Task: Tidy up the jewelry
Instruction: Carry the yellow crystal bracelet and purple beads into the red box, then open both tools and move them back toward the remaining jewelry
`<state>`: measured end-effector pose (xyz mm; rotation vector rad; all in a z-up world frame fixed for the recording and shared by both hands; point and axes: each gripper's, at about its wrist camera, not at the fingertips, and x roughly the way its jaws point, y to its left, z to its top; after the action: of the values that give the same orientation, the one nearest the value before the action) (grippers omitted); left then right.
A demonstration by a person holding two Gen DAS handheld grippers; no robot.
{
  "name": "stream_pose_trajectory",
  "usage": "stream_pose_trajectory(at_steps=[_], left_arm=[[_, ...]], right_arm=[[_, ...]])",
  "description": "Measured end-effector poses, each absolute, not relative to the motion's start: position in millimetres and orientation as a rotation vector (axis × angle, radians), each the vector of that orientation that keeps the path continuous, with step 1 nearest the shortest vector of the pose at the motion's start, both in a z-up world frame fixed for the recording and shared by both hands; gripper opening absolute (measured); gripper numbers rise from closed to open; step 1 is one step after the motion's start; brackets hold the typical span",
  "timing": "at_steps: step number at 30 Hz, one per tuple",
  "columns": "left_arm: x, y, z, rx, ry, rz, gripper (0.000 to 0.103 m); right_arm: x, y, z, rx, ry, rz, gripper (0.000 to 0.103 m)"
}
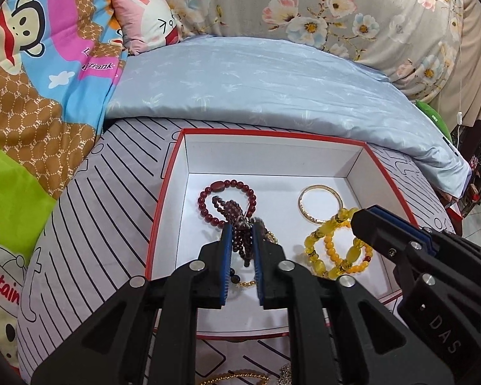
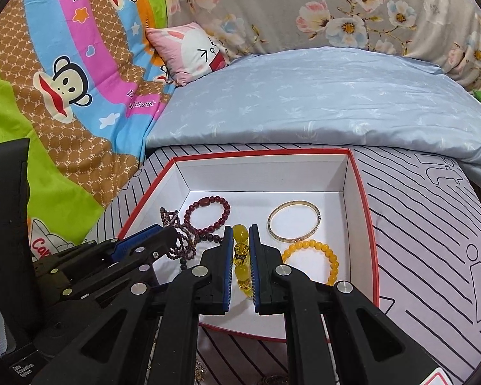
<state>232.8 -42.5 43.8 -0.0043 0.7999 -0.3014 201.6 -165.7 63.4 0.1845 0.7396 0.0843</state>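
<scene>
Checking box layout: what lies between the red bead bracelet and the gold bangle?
Bare white box floor separates the red bead bracelet from the gold bangle, per right wrist view.

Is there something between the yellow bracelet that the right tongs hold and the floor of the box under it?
Nothing visible is. The right tongs grip the yellow bracelet above bare white floor of the red-rimmed box. The orange bead bracelet and gold bangle lie to the right, apart from it.

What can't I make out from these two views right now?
- Left wrist view: the jewelry at the bottom edge is cut off by the frame and the left gripper.
- Right wrist view: the yellow bracelet is partly hidden by the right gripper, so its full loop is unseen.
- Both views: the box near wall is hidden behind the fingers.
</scene>
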Motion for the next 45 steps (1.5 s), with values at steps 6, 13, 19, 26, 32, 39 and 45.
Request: stream_pose_trajectory(at_steps=[6, 13, 19, 26, 32, 39, 45], left_arm=[[230, -37, 46, -0.01, 0.781, -0.278, 0.034], [216, -19, 58, -0.037, 0.751, -0.268, 0.035], [190, -3, 65, -0.054, 0.733, -0.265, 0.037], [156, 12, 58, -0.077, 0.751, -0.253, 0.038], [125, 19, 36, -0.067, 0.79, -0.249, 0.038], [101, 23, 6, -0.072, 0.859, -0.25, 0.038], [96, 18, -1, -0.068, 0.865, -0.245, 0.051]], right_arm=[[192, -165, 70, 0.146, 0.703, 0.054, 0.03], [172, -183, 75, 0.186, 0.695, 0.033, 0.03], [141, -196, 71, 0.196, 0.705, -0.001, 0.03], [107, -197, 51, 0.198, 0.763, -0.013, 0.03], [81, -195, 29, 0.224, 0.819, -0.014, 0.03], [61, -190, 15, 0.232, 0.855, -0.008, 0.03], [50, -185, 3, 0.239, 0.886, 0.004, 0.03]])
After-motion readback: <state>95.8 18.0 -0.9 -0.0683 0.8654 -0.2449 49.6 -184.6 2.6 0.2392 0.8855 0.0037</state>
